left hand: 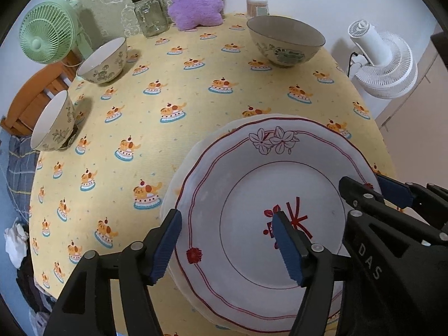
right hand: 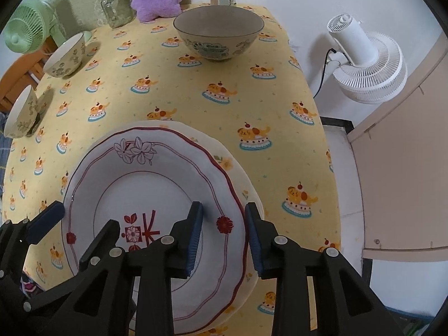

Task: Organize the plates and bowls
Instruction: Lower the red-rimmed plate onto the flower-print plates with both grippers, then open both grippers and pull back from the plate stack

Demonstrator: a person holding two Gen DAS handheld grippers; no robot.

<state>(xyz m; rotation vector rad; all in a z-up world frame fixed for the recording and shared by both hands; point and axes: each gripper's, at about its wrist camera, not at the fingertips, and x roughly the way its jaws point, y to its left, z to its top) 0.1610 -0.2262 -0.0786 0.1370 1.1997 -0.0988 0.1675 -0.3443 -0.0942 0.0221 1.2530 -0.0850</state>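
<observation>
A white plate with red trim and a flower print (left hand: pixel 252 184) lies on top of a cream plate (left hand: pixel 179 168) at the table's near edge. It also shows in the right wrist view (right hand: pixel 156 184), over the cream plate (right hand: pixel 238 173). My left gripper (left hand: pixel 226 240) is open, its jaws straddling the plate's left rim. My right gripper (right hand: pixel 224 235) is open, its jaws straddling the right rim. A large grey-rimmed bowl (left hand: pixel 285 39) stands at the far right. Two small floral bowls (left hand: pixel 103 61) (left hand: pixel 54 123) stand at the left.
The table has a yellow dog-print cloth (left hand: pixel 196 89). At the back stand a glass jar (left hand: pixel 149 14), a purple plush cushion (left hand: pixel 196 0) and a small canister (left hand: pixel 256 5). A green fan (left hand: pixel 47 32) is at the left, a white fan (right hand: pixel 366 64) off the table's right.
</observation>
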